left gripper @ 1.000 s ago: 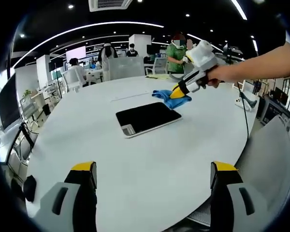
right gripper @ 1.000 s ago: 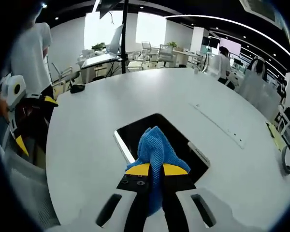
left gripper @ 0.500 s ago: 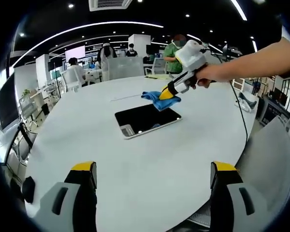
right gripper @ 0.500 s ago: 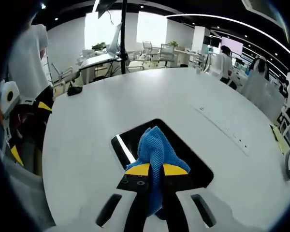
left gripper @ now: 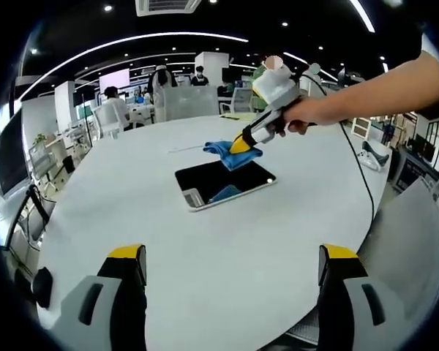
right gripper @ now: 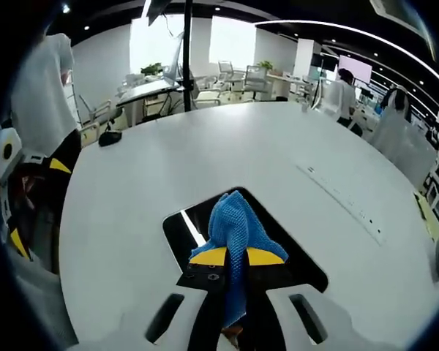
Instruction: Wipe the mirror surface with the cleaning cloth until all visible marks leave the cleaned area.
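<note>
One knobbly blue cloth (right gripper: pixel 234 230) (glossy mirror (left gripper: pixel 223 183))

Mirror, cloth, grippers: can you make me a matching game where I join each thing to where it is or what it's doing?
Things:
1. mirror
2. blue cloth
3. right gripper
4. left gripper

States:
A. open, holding nothing
B. shut on the cloth, over the mirror
C. lying flat on the white table
D. pinched between yellow-tipped fingers

Pairs: 1-C, 2-D, 3-B, 4-A
</note>
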Tool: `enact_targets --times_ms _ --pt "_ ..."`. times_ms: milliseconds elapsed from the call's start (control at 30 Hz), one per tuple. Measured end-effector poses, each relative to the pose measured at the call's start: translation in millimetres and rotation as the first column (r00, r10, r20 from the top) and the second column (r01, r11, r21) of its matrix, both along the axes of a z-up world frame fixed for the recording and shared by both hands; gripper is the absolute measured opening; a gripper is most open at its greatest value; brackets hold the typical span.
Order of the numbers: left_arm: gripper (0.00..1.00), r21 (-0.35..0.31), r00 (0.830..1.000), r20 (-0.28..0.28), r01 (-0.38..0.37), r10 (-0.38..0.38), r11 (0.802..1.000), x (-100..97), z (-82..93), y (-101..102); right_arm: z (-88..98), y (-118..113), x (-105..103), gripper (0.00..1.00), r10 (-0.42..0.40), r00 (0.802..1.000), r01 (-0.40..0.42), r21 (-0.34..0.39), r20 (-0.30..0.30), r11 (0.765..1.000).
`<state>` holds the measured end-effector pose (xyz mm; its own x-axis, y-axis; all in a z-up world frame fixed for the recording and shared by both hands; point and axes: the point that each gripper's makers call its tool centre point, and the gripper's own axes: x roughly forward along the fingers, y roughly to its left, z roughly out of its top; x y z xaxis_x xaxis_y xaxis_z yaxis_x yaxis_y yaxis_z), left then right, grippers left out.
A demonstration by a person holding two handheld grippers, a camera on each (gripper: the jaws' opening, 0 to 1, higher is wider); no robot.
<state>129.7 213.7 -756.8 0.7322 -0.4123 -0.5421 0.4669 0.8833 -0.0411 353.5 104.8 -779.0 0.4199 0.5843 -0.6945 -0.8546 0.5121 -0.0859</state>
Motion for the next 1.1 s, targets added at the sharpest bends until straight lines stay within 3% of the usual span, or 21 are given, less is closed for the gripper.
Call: enact_targets --times_ms 1100 --pt "0.98 -0.013 1.0 -0.017 -0.01 0.01 1.0 2.3 -6.9 8 -25.8 45 41 0.03 -0.006 1.0 0.006 -0.002 -0.023 1.0"
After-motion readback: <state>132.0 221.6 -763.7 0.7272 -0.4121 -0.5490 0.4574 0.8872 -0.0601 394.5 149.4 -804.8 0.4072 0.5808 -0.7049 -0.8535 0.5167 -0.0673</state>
